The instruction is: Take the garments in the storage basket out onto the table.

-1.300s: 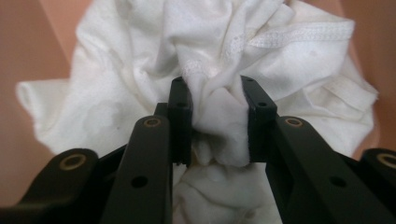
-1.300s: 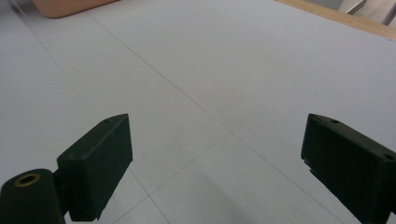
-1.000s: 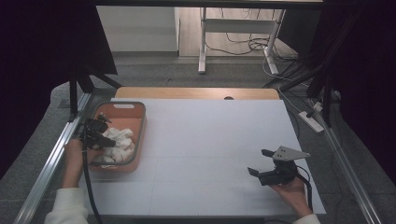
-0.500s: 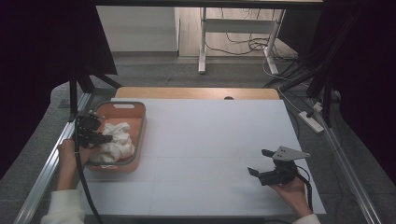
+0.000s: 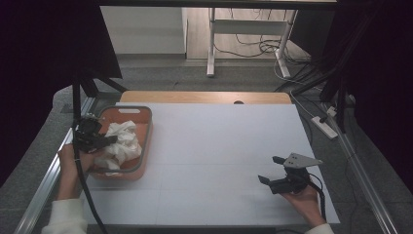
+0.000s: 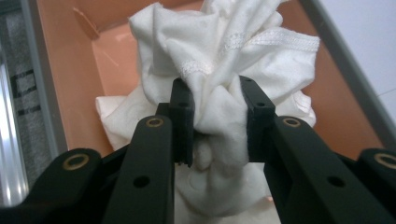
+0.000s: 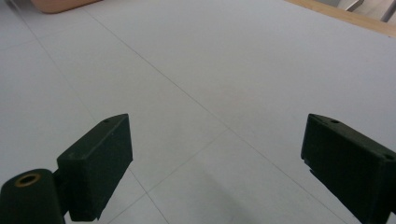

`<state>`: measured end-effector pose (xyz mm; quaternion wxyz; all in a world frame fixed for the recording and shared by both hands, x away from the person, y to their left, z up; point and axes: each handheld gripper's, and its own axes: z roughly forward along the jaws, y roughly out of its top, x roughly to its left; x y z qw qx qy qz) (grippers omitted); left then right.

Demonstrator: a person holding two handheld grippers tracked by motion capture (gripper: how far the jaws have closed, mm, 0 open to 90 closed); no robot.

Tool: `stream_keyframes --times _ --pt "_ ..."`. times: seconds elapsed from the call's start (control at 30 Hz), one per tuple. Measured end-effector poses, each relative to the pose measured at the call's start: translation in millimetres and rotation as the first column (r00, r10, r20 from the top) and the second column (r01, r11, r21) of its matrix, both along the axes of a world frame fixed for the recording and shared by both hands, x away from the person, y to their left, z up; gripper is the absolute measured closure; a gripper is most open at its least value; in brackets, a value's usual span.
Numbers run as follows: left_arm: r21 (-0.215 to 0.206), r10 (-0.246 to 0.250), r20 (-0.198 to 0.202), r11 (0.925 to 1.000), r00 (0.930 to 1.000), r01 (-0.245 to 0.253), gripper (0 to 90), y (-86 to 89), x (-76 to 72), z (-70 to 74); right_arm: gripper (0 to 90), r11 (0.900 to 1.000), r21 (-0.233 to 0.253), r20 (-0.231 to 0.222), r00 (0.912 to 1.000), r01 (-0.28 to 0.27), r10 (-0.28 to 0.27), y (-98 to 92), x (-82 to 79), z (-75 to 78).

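Here we see the left tool (image 6: pixel 215 123) clenched on a bunched fold of the white cloth (image 6: pixel 224 70), which sits in the orange bin (image 5: pixel 141 129) at the left edge of the surface (image 5: pixel 219 146). Our right tool (image 5: pixel 274 169) rests low over the bare surface near its right front corner, jaws spread wide, grasping nothing, well apart from the bin.

White cloth (image 6: pixel 219 70), orange tray (image 5: pixel 144 127), black gripper (image 6: pixel 215 123), pale grey table (image 5: pixel 219 146)

High view: overhead, facing forward. Left gripper view: close on orange bin (image 6: pixel 116 56), shared with high view.
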<state>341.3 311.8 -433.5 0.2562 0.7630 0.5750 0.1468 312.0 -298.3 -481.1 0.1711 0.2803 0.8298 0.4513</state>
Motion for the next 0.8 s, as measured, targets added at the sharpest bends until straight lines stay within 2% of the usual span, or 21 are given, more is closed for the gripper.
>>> stream_keyframes --times 0.2,0.5,0.8 --pt "-0.032 0.009 0.041 0.9994 0.9991 -0.008 70.7 2.4 -2.7 4.2 8.9 1.000 0.001 0.000 1.0000 -0.001 0.001 0.2 0.2 -0.4" --pt "-0.068 0.006 0.078 0.9977 0.9969 -0.001 70.8 3.1 -5.1 8.2 8.9 1.000 -0.001 -0.001 1.0000 -0.001 0.001 0.6 0.0 -0.9" --pt "-0.120 0.011 0.130 0.9928 0.9915 0.005 71.1 3.8 -8.5 13.6 8.9 1.000 -0.001 -0.004 1.0000 -0.001 0.001 0.9 0.0 -1.1"
